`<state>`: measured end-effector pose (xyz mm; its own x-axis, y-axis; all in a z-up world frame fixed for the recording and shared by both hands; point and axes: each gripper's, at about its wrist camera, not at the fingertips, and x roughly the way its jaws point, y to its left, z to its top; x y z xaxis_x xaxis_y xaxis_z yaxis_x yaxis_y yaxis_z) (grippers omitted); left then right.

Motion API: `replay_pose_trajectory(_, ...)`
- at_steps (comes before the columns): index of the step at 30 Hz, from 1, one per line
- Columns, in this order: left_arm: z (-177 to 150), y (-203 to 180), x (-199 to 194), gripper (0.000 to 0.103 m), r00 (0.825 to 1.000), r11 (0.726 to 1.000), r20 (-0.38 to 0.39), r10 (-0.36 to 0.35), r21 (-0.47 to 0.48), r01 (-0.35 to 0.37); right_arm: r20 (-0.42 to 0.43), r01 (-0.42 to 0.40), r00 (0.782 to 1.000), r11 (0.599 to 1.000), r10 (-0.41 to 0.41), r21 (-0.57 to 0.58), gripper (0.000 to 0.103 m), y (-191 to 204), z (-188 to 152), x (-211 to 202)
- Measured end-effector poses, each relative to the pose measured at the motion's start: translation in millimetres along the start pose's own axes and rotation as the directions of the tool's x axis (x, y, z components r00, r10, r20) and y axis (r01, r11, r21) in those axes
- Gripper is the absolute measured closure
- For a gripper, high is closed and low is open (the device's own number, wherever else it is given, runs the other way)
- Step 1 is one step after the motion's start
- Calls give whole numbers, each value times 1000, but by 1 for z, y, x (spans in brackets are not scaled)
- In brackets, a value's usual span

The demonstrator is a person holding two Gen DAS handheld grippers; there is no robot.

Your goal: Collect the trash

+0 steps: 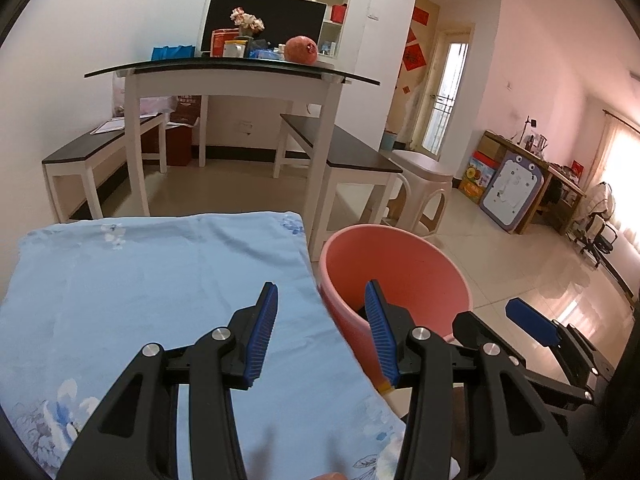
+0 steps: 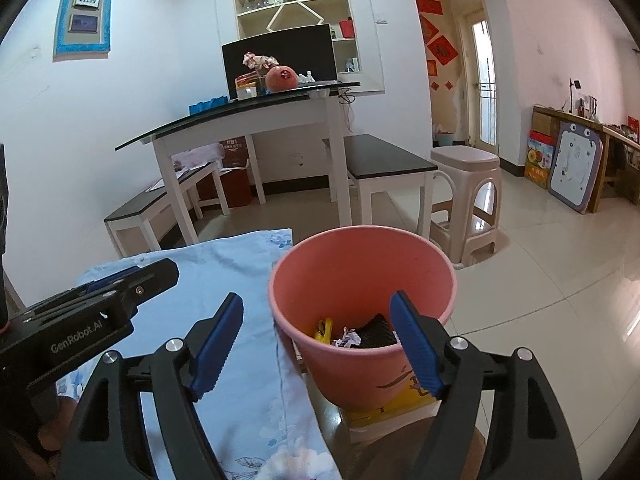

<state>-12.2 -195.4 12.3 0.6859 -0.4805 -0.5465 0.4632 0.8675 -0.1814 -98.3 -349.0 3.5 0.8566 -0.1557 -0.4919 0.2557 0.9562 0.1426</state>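
Note:
A pink bucket (image 2: pixel 362 276) stands beside a table covered with a light blue floral cloth (image 2: pixel 248 360). Inside it lie a yellow wrapper (image 2: pixel 323 330), a crumpled paper (image 2: pixel 347 338) and something black (image 2: pixel 376 332). My right gripper (image 2: pixel 316 340) is open and empty, its fingers straddling the bucket's near left rim. My left gripper (image 1: pixel 322 336) is open and empty above the cloth's right edge (image 1: pixel 160 280), next to the bucket (image 1: pixel 396 264). The right gripper also shows in the left wrist view (image 1: pixel 532 320); the left one shows in the right wrist view (image 2: pixel 120 292).
A white dining table with a glass top (image 1: pixel 232 68) stands behind, with two dark-topped benches (image 1: pixel 340 148) and a plastic stool (image 2: pixel 468 184). Tiled floor (image 2: pixel 560 300) spreads to the right. A yellow item (image 2: pixel 404 402) lies under the bucket.

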Motion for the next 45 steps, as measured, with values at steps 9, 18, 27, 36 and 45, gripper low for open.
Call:
replay_pose_trajectory(9,-7,9,-11,57,1000,1000,10,13,-11,-13,8,4,1000,1000,-4,-10,26,9,0,-3)
replay_pose_trajectory(18,-8,14,-16,57,1000,1000,15,20,-20,-19,8,4,1000,1000,-3,-24,26,16,-3,-4)
replay_pose_trajectory(27,-10,14,-19,57,1000,999,16,22,-23,-21,10,3,1000,1000,-3,-30,26,20,-4,-6)
replay_pose_trajectory(36,-10,17,-21,57,1000,999,14,28,-32,-27,9,1,1000,999,-1,-34,26,23,-4,-7)
replay_pose_trajectory(45,-11,17,-19,57,999,998,10,46,-44,-45,6,2,1000,999,-2,-34,26,23,-4,-6)
